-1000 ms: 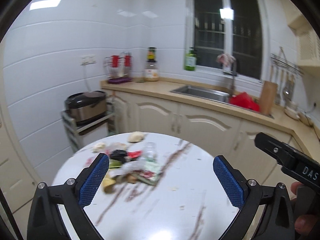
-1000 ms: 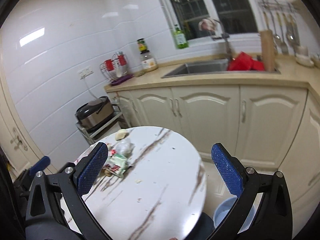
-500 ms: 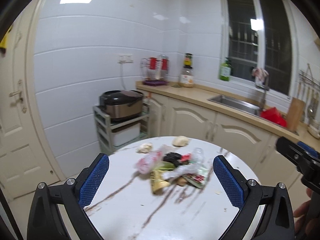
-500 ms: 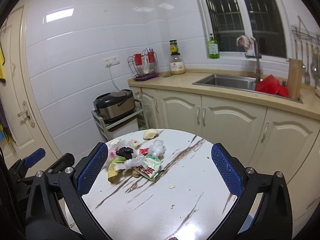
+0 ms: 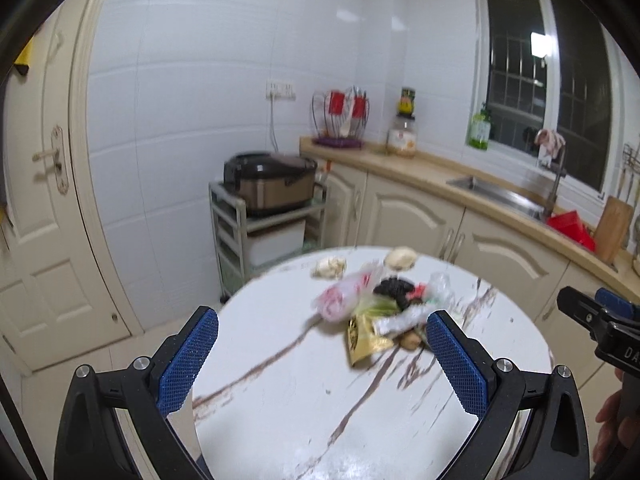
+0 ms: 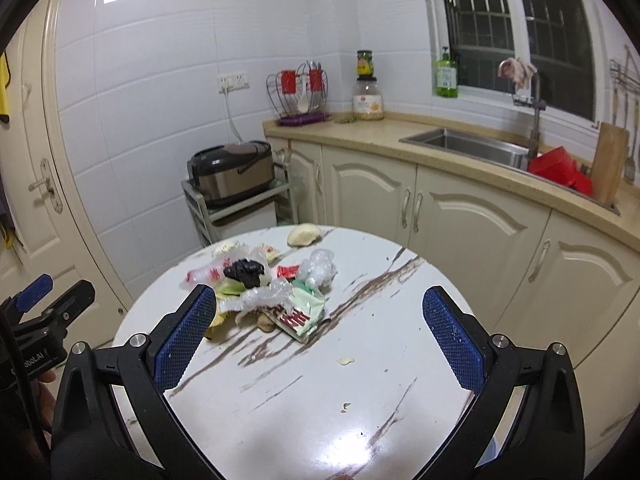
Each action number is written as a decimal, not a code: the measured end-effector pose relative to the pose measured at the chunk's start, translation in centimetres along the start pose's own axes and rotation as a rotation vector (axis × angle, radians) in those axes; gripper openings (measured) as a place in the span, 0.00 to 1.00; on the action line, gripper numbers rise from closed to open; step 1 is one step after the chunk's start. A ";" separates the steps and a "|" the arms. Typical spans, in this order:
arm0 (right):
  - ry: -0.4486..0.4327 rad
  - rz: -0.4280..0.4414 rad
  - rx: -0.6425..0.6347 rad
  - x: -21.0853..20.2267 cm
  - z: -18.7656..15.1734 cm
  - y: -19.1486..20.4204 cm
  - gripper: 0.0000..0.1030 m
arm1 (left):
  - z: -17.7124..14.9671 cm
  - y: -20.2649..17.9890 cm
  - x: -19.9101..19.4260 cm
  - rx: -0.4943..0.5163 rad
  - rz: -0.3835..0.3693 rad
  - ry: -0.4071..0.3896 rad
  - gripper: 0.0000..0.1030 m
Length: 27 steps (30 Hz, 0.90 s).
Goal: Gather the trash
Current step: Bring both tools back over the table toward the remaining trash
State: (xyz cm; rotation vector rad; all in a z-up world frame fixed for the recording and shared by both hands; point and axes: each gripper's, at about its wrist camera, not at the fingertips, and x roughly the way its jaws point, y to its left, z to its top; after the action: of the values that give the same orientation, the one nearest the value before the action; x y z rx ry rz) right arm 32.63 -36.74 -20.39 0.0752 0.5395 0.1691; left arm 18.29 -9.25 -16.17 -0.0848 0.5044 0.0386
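- A round white marble-veined table (image 6: 360, 360) stands in a kitchen, with cream cabinets (image 6: 472, 216) and a steel sink (image 6: 468, 144) behind it.
- A rice cooker (image 6: 232, 172) sits on a small shelf cart (image 5: 240, 224) left of the cabinets; a utensil rack (image 6: 298, 96) and 2 stacked jars (image 6: 368, 88) stand on the counter.
- A pile of trash (image 6: 264, 288) lies on the far left part of the table: a green-and-red wrapper (image 6: 298, 312), a black crumpled piece (image 6: 246, 270), clear plastic (image 6: 318, 268), a pink-printed bag (image 5: 340, 296) and a yellow packet (image 5: 362, 340).
- 2 pale lumps (image 5: 400, 258) lie apart at the far edge.
- The left gripper (image 5: 322, 364) has its fingers wide apart, empty; the pile lies ahead, nearer its right pad.
- The right gripper (image 6: 320, 340) is likewise spread and empty, the pile just beyond its left pad.
- Nothing stands between either gripper and the pile.
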 end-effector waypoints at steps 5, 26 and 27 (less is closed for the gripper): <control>0.073 -0.002 -0.015 2.7 -0.8 -0.2 1.00 | 0.8 -0.1 2.8 0.020 0.007 0.079 0.99; 0.388 0.081 -0.056 19.2 -4.5 0.4 0.99 | 3.0 0.2 21.3 0.033 -0.025 0.330 0.99; 0.393 0.091 -0.053 20.0 -4.5 0.4 0.98 | 3.3 0.4 22.0 0.026 -0.035 0.340 0.97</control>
State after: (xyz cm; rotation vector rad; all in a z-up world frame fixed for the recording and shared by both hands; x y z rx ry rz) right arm 47.14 -32.66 -34.26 0.0143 0.9234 0.2895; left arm 39.11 -8.17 -24.02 -0.0751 0.8433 -0.0175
